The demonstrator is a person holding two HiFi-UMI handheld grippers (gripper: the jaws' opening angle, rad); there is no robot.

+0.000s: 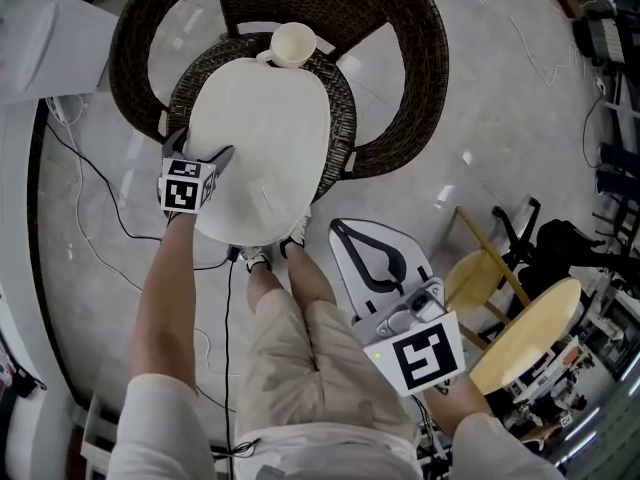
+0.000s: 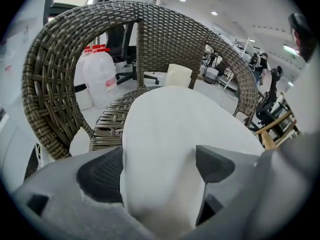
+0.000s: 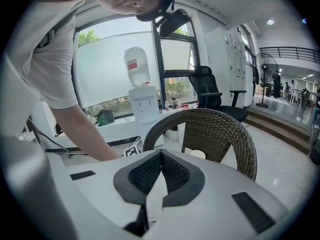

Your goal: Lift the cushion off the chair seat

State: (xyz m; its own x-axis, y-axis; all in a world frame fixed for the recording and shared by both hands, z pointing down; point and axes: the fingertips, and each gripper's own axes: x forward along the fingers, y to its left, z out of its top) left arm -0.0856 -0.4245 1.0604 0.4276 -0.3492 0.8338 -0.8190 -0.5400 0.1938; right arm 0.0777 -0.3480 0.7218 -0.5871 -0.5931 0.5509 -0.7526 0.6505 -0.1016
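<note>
A white cushion (image 1: 262, 138) is seen lying over the seat of a round wicker chair (image 1: 400, 78), with its near edge reaching past the seat's front rim towards the person's feet. That edge is pinched between the jaws of the left gripper (image 1: 200, 158). In the left gripper view the cushion (image 2: 185, 129) is shown filling the gap between the two dark pads of this gripper (image 2: 160, 176). Whether the cushion is clear of the seat cannot be told. A pale cup (image 1: 293, 45) is seen at the back of the seat, beside the backrest. The right gripper (image 1: 352, 240) is held well apart from the chair, beside the person's legs. Its jaws are pressed together, and nothing is held between them (image 3: 160, 156).
</note>
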